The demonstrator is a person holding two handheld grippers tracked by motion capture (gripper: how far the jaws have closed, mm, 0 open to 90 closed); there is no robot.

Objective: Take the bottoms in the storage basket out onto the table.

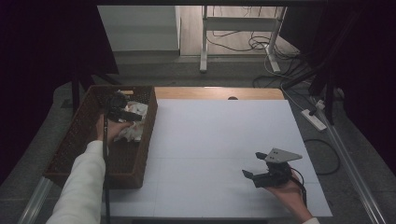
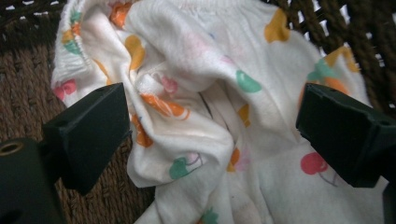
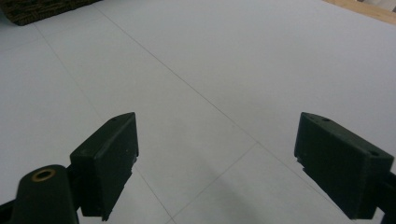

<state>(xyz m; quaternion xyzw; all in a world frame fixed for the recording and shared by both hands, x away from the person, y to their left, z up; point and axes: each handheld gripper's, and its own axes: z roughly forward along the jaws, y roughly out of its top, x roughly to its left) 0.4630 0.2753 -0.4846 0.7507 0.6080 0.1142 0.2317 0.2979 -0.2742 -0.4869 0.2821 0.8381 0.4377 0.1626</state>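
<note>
We see the broad white sheet-covered table top (image 1: 219,154) taking up the middle and lower part of the high view, with a strip of bare pale wood along its far edge; in the right gripper view the same white surface (image 3: 224,70) spreads across nearly the whole frame, crossed by faint seams. At the left of the high view sits the long dark brown woven wicker basket (image 1: 133,163), lying along the table's left edge, and a corner of it (image 3: 42,9) peeks into the upper left of the right gripper view. Inside the basket, toward its far end in the upper left of the high view, lies the crumpled white cloth printed with orange, green and pink shapes (image 1: 135,123); in the left gripper view this cloth (image 2: 205,107) bunches up across the centre of the frame on the brown weave. We find the left gripper (image 1: 122,113) lowered into the basket over the cloth, a white sleeve leading up to it from the bottom left; its view (image 2: 212,123) shows its black jaws spread wide on either side of a raised fold, the left one touching the fabric's edge. The right gripper (image 1: 255,164) rests low in the lower right of the high view, held over bare table, and in its own view (image 3: 217,149) its jaws stand wide apart with nothing between them.
</note>
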